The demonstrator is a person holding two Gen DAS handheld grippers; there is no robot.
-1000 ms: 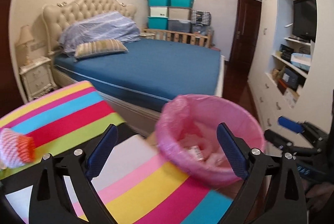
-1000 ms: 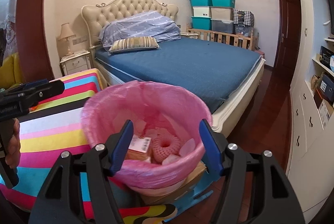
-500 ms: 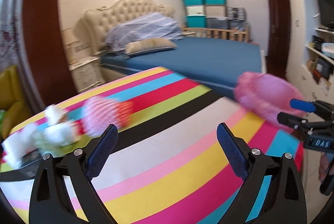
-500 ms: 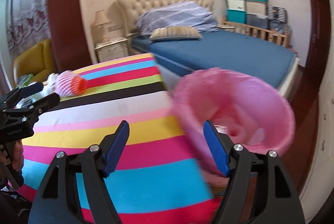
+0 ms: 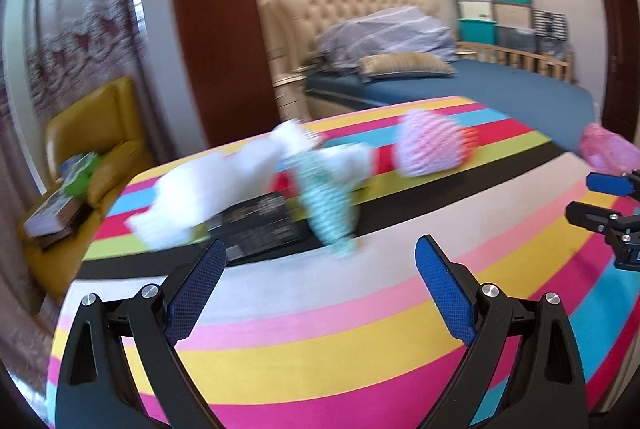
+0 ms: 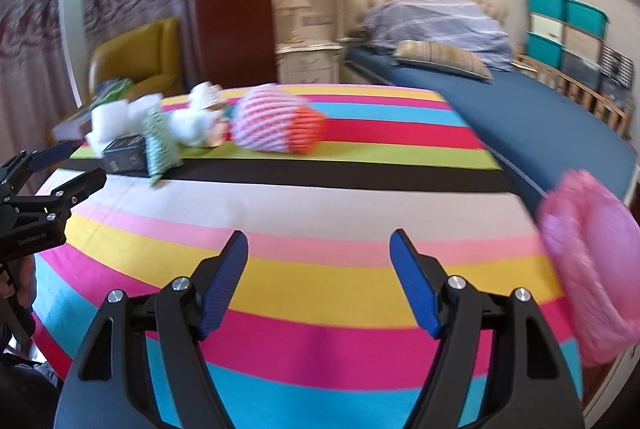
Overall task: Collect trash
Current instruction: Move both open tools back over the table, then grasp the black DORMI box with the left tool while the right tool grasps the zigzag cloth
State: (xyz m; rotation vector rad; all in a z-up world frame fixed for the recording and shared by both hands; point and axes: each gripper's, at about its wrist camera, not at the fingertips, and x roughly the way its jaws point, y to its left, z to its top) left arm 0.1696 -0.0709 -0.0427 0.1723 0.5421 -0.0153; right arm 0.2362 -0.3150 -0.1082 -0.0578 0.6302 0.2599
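Trash lies in a heap at the far side of the striped table [image 5: 360, 313] [image 6: 320, 205]: white crumpled tissues [image 5: 208, 185] [image 6: 114, 119], a green-and-white net sleeve [image 5: 330, 203] [image 6: 160, 145], a flat black box [image 5: 256, 227] [image 6: 124, 155] and a pink foam net with an orange end [image 5: 434, 145] [image 6: 276, 127]. My left gripper [image 5: 320, 255] is open and empty, just short of the heap. My right gripper [image 6: 319, 245] is open and empty over the table's middle. The bin with the pink bag [image 6: 588, 269] [image 5: 608, 149] stands off the table's right edge.
A yellow armchair [image 5: 96, 121] [image 6: 140, 57] with books stands behind the table on the left. A bed [image 5: 460, 85] [image 6: 520, 101] fills the room beyond. A bedside cabinet [image 6: 308, 63] and teal storage boxes [image 5: 490, 9] stand by the wall.
Both views have swung left, from the pink bin to the striped table. The trash heap has come into view ahead of both grippers, and the bin has slid to the right edge.
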